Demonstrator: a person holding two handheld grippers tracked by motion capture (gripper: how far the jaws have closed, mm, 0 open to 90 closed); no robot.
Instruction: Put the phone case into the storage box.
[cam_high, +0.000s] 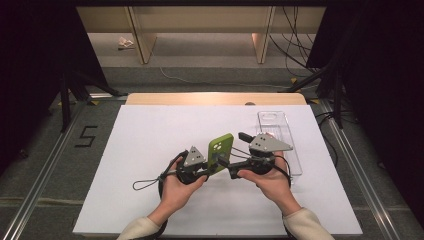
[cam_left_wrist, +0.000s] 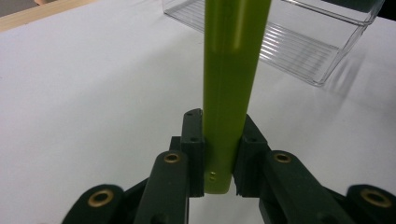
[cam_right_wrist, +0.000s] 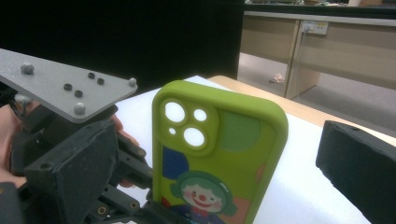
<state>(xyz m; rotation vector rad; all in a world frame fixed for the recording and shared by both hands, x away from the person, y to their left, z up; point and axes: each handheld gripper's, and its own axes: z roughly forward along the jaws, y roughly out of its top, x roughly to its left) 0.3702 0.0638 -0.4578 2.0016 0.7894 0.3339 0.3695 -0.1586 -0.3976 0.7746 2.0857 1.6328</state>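
A green phone case (cam_high: 220, 150) stands upright above the white sheet, with my left gripper (cam_high: 212, 169) shut on its lower end. In the left gripper view the case (cam_left_wrist: 233, 56) shows edge-on, and both pads (cam_left_wrist: 194, 144) press its sides. Its back (cam_right_wrist: 219, 154) carries camera cut-outs and a clown picture. My right gripper (cam_high: 239, 155) faces the case from the right. It is open, with its jaws wide apart on either side of the case and not touching it. In the right gripper view, the left gripper's grey plate (cam_right_wrist: 65, 93) shows at the left.
A clear plastic tray (cam_high: 280, 140) lies on the white sheet (cam_high: 150, 150) behind my right hand, also seen as the tray (cam_left_wrist: 299, 42) beyond the case. The wooden table edge (cam_high: 215, 98) runs along the back. Metal rails flank the table.
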